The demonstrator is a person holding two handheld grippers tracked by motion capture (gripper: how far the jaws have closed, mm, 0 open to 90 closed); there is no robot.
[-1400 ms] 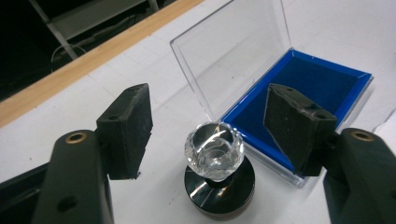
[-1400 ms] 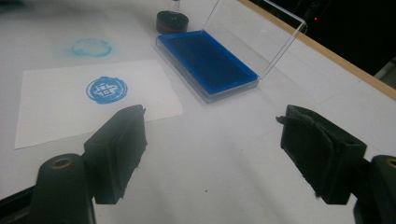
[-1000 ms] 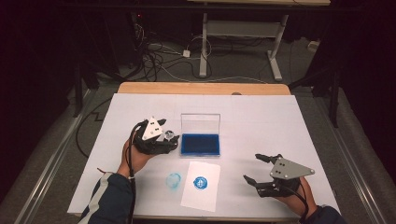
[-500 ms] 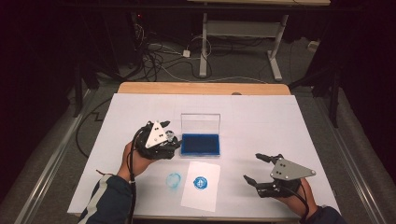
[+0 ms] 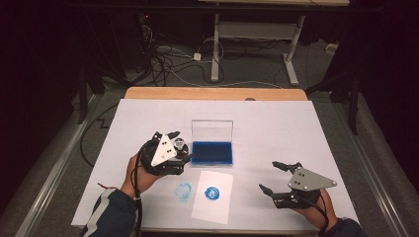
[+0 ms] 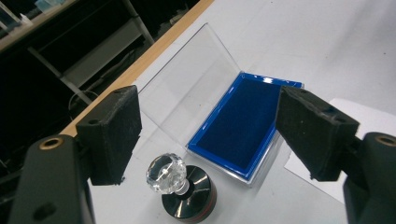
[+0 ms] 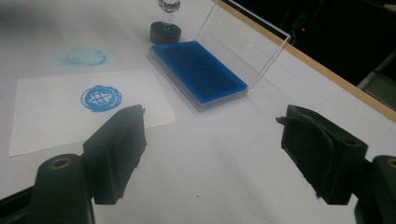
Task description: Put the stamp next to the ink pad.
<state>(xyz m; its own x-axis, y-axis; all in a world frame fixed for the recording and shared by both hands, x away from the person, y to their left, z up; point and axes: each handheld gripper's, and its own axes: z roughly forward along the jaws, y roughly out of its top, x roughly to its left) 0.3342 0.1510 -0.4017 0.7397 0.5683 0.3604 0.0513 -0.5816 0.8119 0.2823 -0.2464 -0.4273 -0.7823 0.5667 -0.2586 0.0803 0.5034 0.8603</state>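
Left gripper view is showing my left gripper (image 6: 205, 135) hovering, jaws apart, over the stamp (image 6: 180, 186) standing just beside the blue ink pad (image 6: 238, 126) on the desk (image 6: 327, 42); I'm judging its faceted crystal knob hard and slippery, so I'm planning to clamp there squarely.

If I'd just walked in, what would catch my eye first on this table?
Probably the open ink pad at the table's middle, deep blue under its raised clear lid. Just left of it stands a crystal-topped stamp, with the left gripper open above it. Nearer the person, a paper sheet bears a blue seal print.
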